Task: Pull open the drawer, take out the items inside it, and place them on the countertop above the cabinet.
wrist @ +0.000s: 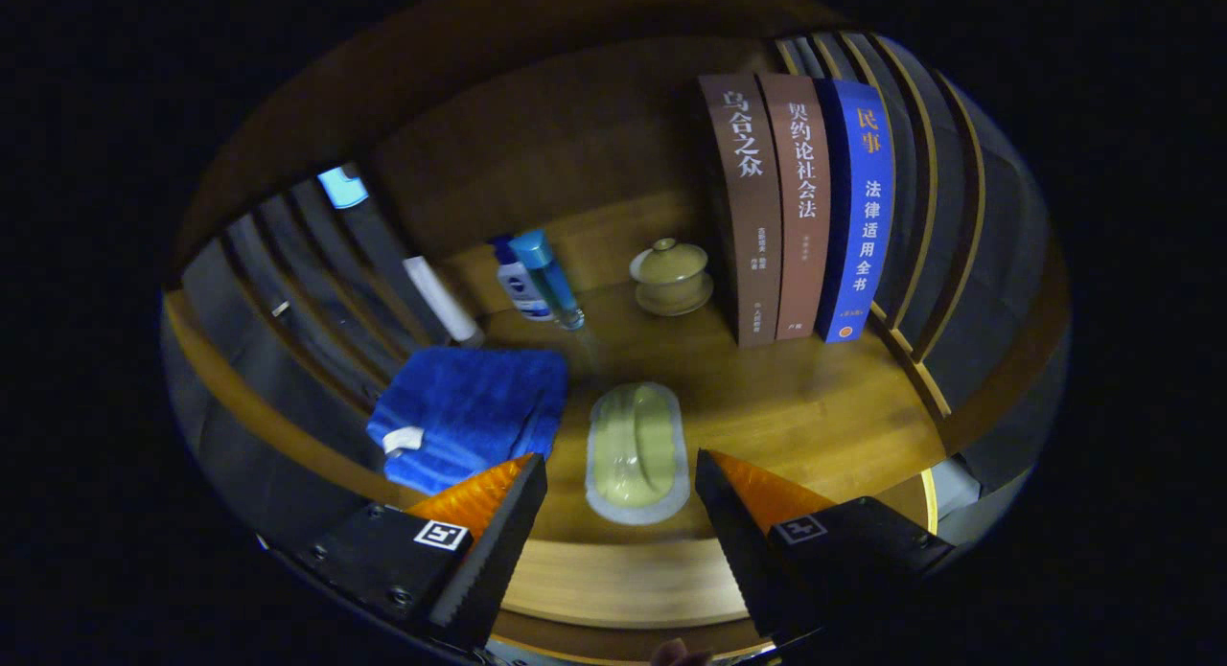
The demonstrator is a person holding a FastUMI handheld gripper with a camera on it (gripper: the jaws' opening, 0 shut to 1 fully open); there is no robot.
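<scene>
Just ahead of the wide-open, empty gripper [621, 474] lies the soap dish [636, 452] on the countertop [815, 407].

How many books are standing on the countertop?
3, upright side by side beyond the open claw: brown book nearest the lidded cup, reddish-brown book in the middle, blue book outermost.

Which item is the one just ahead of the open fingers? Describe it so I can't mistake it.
On the wooden countertop, look in front of the three upright books. Beside the folded blue towel lies a pale yellow-green oval soap dish with a clear rim, just ahead of the gripper. It is the only flat oval object.
</scene>
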